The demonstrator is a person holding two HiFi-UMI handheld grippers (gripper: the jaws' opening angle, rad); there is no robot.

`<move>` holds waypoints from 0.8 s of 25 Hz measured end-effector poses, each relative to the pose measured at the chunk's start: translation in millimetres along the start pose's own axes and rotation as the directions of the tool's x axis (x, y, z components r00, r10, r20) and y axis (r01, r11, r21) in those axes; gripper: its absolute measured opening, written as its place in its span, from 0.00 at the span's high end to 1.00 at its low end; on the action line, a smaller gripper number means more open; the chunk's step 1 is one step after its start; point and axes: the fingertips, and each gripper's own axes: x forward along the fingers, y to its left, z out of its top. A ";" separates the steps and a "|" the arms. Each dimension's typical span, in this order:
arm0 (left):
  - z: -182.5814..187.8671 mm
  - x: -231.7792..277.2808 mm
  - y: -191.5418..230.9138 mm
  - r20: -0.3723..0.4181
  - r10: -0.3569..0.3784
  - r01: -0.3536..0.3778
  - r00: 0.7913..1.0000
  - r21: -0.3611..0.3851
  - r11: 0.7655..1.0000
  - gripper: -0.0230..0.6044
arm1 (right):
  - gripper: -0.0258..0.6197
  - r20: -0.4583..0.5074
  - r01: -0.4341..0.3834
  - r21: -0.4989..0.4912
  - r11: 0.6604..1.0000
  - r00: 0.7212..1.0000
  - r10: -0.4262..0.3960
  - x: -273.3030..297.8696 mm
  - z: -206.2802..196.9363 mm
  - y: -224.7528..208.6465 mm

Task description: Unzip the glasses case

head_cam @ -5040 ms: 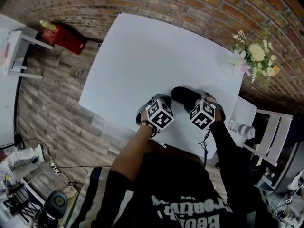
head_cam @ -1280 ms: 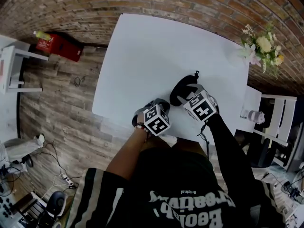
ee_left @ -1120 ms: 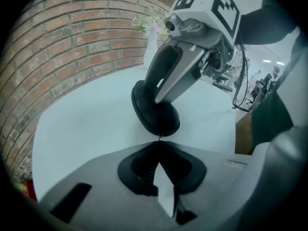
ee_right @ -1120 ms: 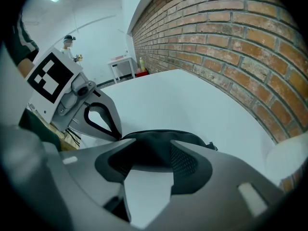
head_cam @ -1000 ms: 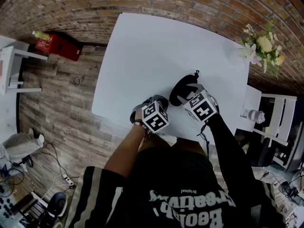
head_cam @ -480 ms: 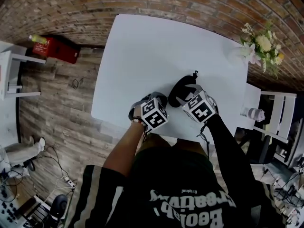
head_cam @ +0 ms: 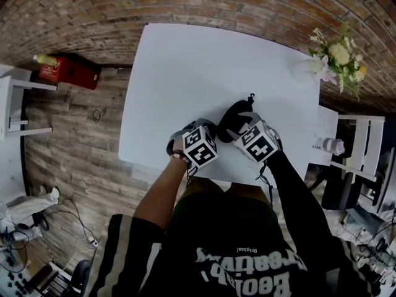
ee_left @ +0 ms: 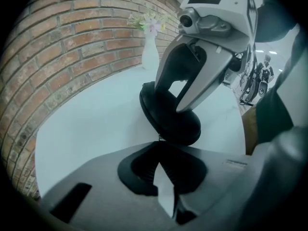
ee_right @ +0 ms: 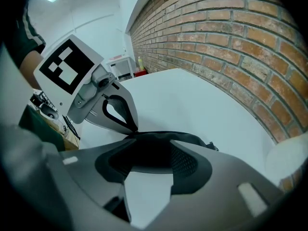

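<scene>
Since a moment ago my left gripper (ee_left: 160, 148) has slid up the head view until it sits level with my right gripper (ee_right: 154, 150), close against the glasses case (head_cam: 234, 113); the case and my right hand have not shifted. My left fingers (ee_left: 139, 174) are pressed fully together, their tips at the near end of the case where a small zipper pull (ee_left: 160, 138) shows; whether they pinch it I cannot tell. My right fingers (ee_right: 190, 165) stand fairly wide, clasping the case across its width. It lies flat on the white counter (head_cam: 204, 60), near my edge, its long axis slanting from near-left to far-right, a small loop (head_cam: 250, 97) at the far end.
</scene>
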 end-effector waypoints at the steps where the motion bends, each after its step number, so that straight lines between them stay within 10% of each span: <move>1: 0.7 0.6 1.1 -0.001 -0.001 0.001 1.000 0.004 1.000 0.95 | 0.62 -0.002 0.001 0.002 1.000 1.000 -0.001 -0.2 -0.2 0.1; 20: 17.3 11.6 19.0 -0.016 -0.015 0.016 1.000 0.092 0.996 0.95 | 0.65 0.000 0.010 0.025 1.000 1.000 -0.010 -1.4 1.2 2.5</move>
